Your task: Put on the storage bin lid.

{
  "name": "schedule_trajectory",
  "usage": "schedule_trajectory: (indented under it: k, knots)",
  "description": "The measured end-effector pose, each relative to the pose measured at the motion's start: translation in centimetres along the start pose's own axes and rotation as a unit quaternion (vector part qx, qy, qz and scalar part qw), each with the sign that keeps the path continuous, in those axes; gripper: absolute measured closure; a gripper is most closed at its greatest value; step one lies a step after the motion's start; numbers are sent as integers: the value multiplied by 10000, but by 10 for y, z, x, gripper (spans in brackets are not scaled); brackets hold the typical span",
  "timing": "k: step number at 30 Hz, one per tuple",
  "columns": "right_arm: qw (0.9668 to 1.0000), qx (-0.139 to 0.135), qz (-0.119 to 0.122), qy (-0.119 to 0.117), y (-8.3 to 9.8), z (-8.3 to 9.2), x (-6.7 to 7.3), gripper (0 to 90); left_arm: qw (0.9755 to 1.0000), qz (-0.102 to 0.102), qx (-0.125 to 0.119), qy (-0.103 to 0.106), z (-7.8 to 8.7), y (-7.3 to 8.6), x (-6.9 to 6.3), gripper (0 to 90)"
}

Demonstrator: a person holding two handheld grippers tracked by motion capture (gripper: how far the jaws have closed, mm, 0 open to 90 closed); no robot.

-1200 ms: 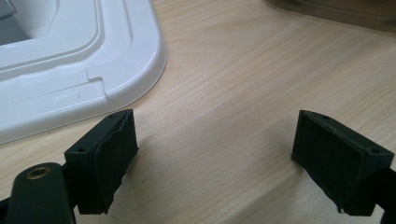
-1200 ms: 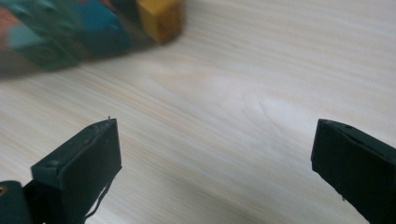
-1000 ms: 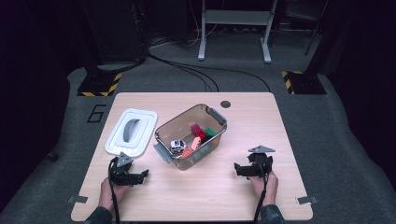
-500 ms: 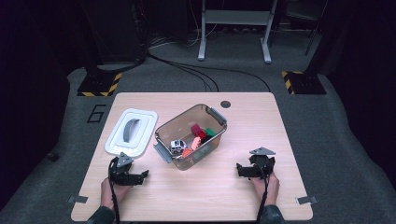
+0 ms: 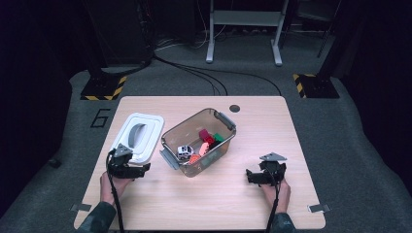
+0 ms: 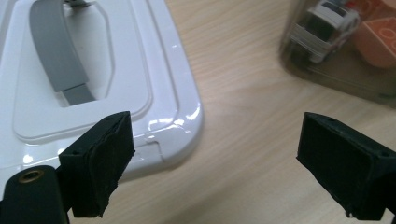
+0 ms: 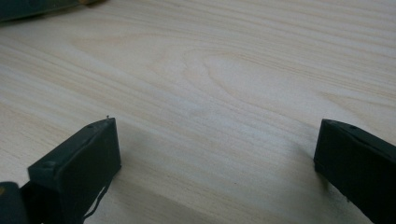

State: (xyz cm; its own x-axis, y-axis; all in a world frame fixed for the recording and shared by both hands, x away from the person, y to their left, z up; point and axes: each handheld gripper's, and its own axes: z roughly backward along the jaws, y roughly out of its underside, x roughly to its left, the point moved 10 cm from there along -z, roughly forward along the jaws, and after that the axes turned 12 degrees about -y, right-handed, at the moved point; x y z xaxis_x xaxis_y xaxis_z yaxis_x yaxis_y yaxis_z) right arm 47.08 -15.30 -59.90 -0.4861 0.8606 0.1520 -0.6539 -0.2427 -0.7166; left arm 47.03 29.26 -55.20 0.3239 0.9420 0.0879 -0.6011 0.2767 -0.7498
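A clear, smoke-tinted plastic storage box (image 5: 198, 141) with grey side latches is seen standing open near the middle of the pale wooden worktop (image 5: 233, 204). Inside it a small white toy car (image 5: 185, 152) and several red, green and orange building blocks (image 5: 208, 138) can be made out. Its white rectangular plastic lid (image 5: 138, 136), with a grey handle, is laid flat on the worktop just beside the box, on the person's left.

The left gripper (image 5: 141, 169) is held low at the near corner of the lid; in the left gripper view its jaws are spread wide, with the lid's rounded corner (image 6: 187, 126) lying ahead between them and nothing gripped. The right gripper (image 5: 250, 175) is held over bare wood, well apart from the box, and its jaws are likewise wide apart and empty.

The work appears to be at an early stage: if the box is to be closed, the lid has not yet been gripped, lifted or set on, and the latches are left undone. The lid seems to be the nearest thing to be taken, by the left gripper.
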Motion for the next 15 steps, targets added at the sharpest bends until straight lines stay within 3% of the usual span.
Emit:
schedule_trajectory:
  k: [5,8,15]
  knots:
    - [10000,-6,9,-8,0,0,0,0,9998,172,95,-12,-7,-8,13,107]
    - [10000,-4,10,-11,0,0,0,0,9997,167,161,-83,-13,-13,23,106]
    - [10000,-4,10,-12,0,0,0,0,9982,439,359,-192,-32,-26,52,105]
